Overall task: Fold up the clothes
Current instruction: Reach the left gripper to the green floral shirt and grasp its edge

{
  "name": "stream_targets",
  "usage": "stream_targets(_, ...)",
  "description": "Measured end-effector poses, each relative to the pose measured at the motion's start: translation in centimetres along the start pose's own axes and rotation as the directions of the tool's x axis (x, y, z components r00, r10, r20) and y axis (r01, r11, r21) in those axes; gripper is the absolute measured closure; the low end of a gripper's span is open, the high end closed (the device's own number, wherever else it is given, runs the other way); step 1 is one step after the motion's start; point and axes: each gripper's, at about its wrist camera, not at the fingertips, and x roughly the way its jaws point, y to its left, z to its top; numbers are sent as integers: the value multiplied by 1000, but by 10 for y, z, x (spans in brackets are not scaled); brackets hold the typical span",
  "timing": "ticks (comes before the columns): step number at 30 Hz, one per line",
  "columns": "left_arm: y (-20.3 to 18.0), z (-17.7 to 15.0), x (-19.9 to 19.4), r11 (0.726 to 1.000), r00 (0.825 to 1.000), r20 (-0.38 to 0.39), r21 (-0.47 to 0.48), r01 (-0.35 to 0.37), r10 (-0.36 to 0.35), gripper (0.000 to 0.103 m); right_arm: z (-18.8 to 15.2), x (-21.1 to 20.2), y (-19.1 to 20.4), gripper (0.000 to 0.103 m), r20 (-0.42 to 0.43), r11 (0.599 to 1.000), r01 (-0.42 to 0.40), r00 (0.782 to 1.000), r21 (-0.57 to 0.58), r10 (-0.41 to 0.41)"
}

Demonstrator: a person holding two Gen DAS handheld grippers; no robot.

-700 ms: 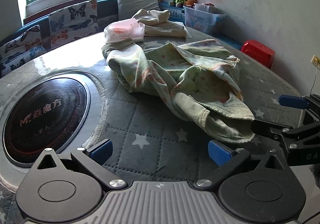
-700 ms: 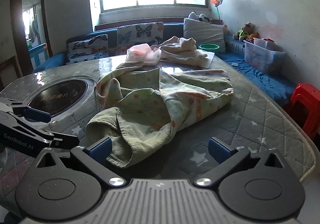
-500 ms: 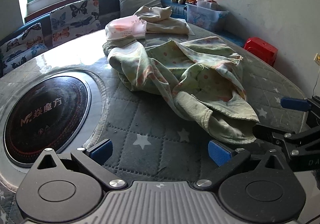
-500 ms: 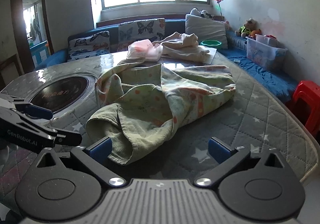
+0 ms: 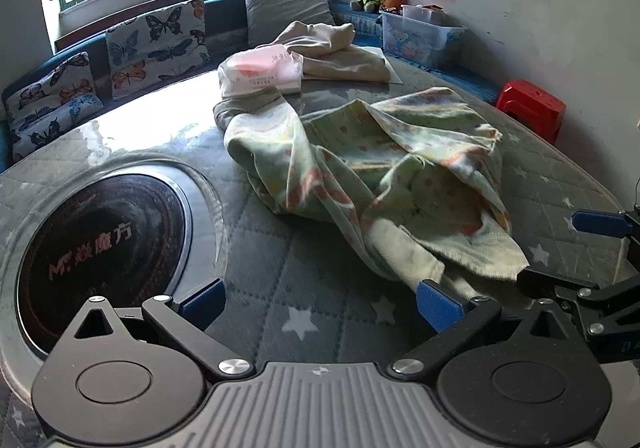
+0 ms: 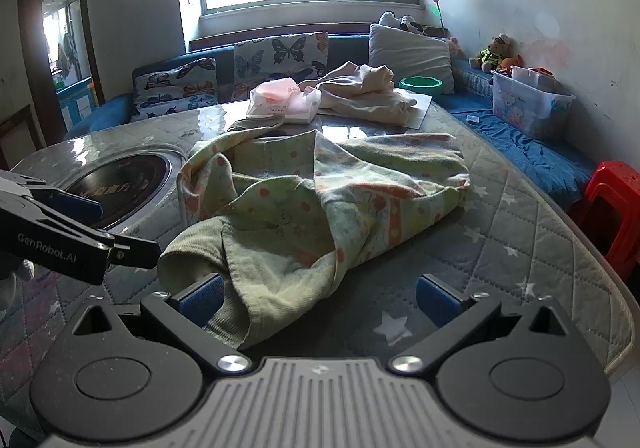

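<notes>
My left gripper (image 5: 320, 300) spread wide above the quilted table (image 5: 280, 288), my right gripper (image 6: 318, 298) also spread, crumpled green spotted garment (image 6: 320, 207) on the table, its near edge between my right fingers

The worktop (image 5: 312, 312) (grey, with white stars) holds a crumpled green garment (image 5: 384, 175), beige clothes (image 5: 340, 55) and a pink packet (image 5: 260, 71).
</notes>
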Motion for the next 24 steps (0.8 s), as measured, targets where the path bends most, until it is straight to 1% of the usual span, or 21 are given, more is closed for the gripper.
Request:
stream_targets(9, 6, 19, 11, 1000, 1000, -12, -16, -17, 17, 0, 11, 10, -3, 0, -5, 1000, 2, 1000, -19, -2)
stream_targets(14, 13, 34, 20, 999, 1000, -10, -44, -21, 21, 0, 16, 18, -4, 0, -9, 1000, 11, 1000, -26, -12)
stream_targets(17, 18, 43, 25, 998, 1000, -9, -64, -23, 22, 3, 20, 24, -6, 1, -10, 1000, 14, 1000, -25, -14)
stream_targets(18, 20, 46, 26, 997, 1000, -9, -73, -21, 20, 7, 21, 26, -6, 2, -10, 1000, 14, 1000, -25, -14)
stream_targets(20, 24, 52, 30, 995, 1000, -13, -94, -18, 17, 12, 24, 29, -7, 5, -12, 1000, 14, 1000, -27, -14)
stream_targets(22, 28, 58, 35, 994, 1000, -19, -107, -21, 20, 20, 27, 33, -8, 6, -14, 999, 15, 1000, -31, -16)
stream_targets(24, 30, 62, 41, 993, 1000, -27, -113, -18, 15, 33, 30, 37, -8, 9, -16, 999, 17, 1000, -38, -17)
